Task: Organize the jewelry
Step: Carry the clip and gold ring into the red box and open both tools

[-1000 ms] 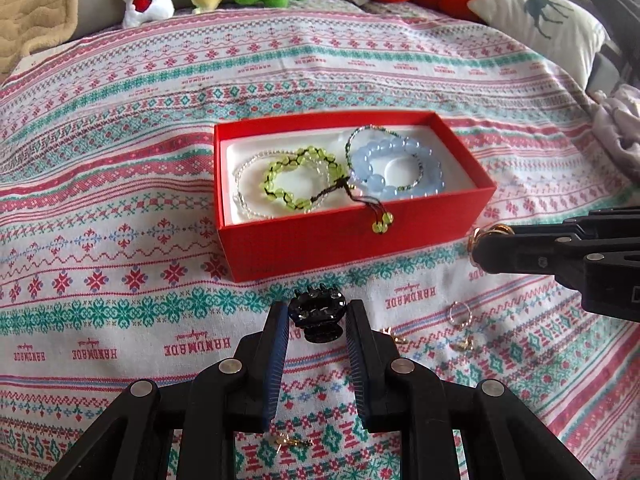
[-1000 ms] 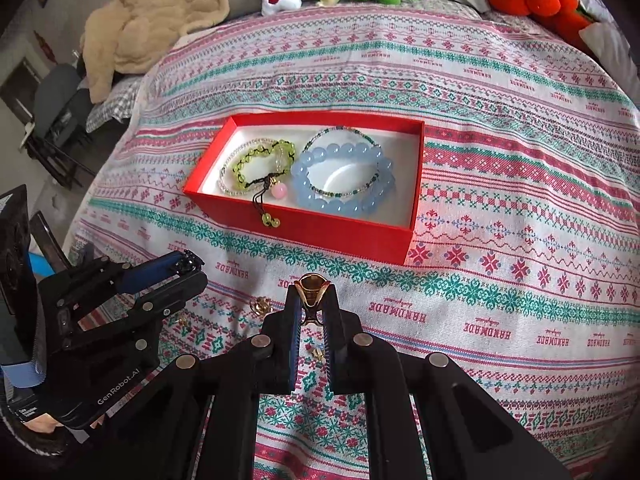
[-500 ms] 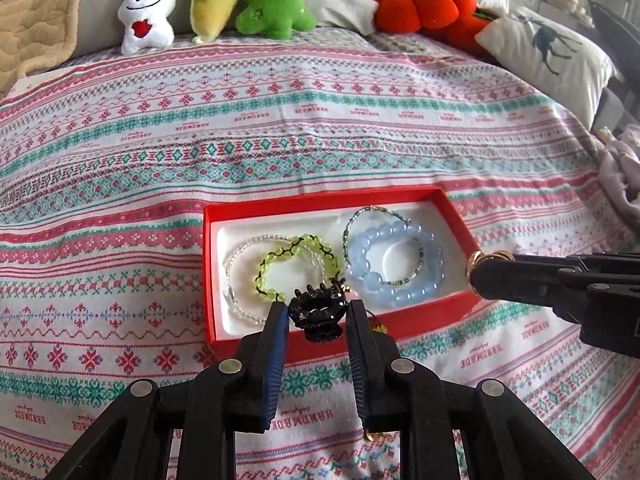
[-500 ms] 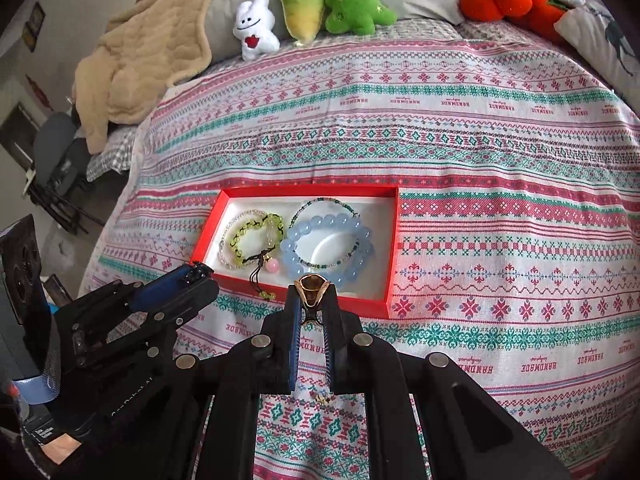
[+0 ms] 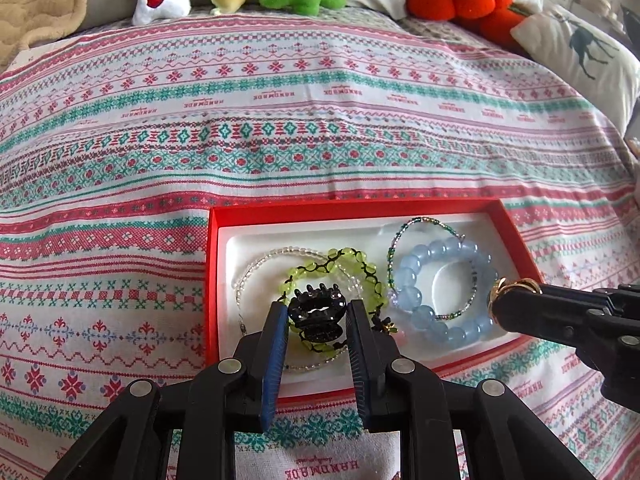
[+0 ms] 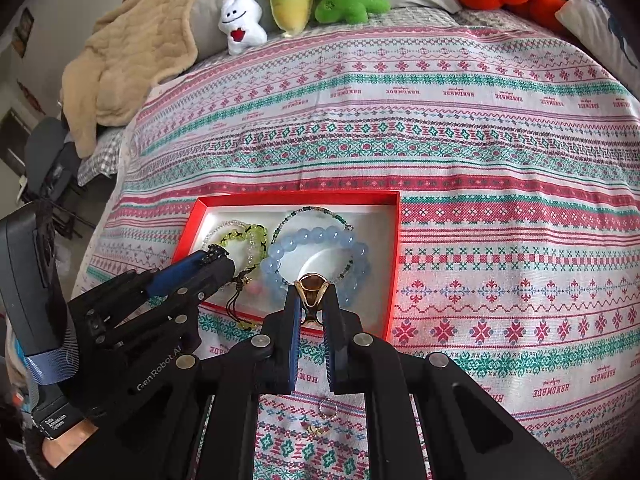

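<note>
Patterned bedspread [image 6: 460, 152]: red box [image 6: 394, 264], plush toys [image 6: 240, 20], loose gold earrings [image 6: 322, 420].

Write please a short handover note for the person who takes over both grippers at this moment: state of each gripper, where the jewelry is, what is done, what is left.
Left gripper: shut on the black hair claw, held over the red box, above the green bead bracelet.
Right gripper: shut on the gold ring, over the blue bead bracelet.
Done: clear bracelet, green, blue and thin beaded bracelet lie in the box.
Left: release claw and ring into the box, then probably collect the small ring and the gold piece lying on the bedspread near the box.
</note>
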Demonstrator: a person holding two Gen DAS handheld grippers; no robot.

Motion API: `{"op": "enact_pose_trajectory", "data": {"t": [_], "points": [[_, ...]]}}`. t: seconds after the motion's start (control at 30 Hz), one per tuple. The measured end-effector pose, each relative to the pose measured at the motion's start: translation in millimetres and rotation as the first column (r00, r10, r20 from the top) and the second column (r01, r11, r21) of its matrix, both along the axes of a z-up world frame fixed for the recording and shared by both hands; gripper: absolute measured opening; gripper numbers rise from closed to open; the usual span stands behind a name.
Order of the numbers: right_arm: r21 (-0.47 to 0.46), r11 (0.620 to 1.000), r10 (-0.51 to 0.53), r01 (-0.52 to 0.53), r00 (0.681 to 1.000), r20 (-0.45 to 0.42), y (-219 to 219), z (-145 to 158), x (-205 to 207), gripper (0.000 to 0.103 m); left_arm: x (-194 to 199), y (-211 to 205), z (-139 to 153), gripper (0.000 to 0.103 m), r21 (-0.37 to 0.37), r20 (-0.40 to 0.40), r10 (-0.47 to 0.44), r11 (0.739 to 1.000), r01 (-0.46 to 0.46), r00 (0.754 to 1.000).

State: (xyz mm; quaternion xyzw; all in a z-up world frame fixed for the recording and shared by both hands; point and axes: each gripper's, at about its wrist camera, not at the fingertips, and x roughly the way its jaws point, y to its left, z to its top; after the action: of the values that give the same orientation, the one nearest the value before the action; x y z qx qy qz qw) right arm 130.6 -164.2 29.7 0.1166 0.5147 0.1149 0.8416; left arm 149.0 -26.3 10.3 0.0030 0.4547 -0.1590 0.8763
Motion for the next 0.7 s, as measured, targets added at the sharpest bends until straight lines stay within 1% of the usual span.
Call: {"op": "enact_pose_trajectory", "data": {"t": [0.03,0.17,0.33,0.4,0.53,0.63,0.7], "points": [[-0.001,1.0,-0.001,0.001,1.0,-0.001,0,-1,1,0.011,0,0,1,0.025,0.002,0.0,0.0,1.0,0.0,1.0],[0.002,1.0,-0.007,0.007,1.0,-0.004,1,-4,4,0.011,-4,4,4,0.041,0.004,0.005,-0.001,1.0,0.001,1.0],[0.0,1.0,-0.009,0.009,1.0,-0.005,3,-7,10,0.011,-11,9,11,0.044,-0.003,0.011,0.0,1.0,0.0,1.0],[-0.008,1.0,-0.009,0.009,1.0,-0.002,5,-9,13,0.011,-15,10,14,0.05,0.0,0.014,-0.003,1.0,0.003,1.0],[-0.031,0.999,-0.011,0.011,1.0,-0.005,7,-14,17,0.011,-21,11,18,0.057,0.018,0.028,-0.012,1.0,0.011,1.0],[-0.05,0.999,-0.008,0.008,1.0,0.0,8,-15,18,0.011,-24,13,18,0.06,0.024,0.022,-0.013,1.0,0.012,1.0],[-0.054,0.999,-0.009,0.009,1.0,0.006,8,-15,17,0.011,-27,15,18,0.065,0.027,0.015,-0.009,1.0,0.008,1.0]]}}
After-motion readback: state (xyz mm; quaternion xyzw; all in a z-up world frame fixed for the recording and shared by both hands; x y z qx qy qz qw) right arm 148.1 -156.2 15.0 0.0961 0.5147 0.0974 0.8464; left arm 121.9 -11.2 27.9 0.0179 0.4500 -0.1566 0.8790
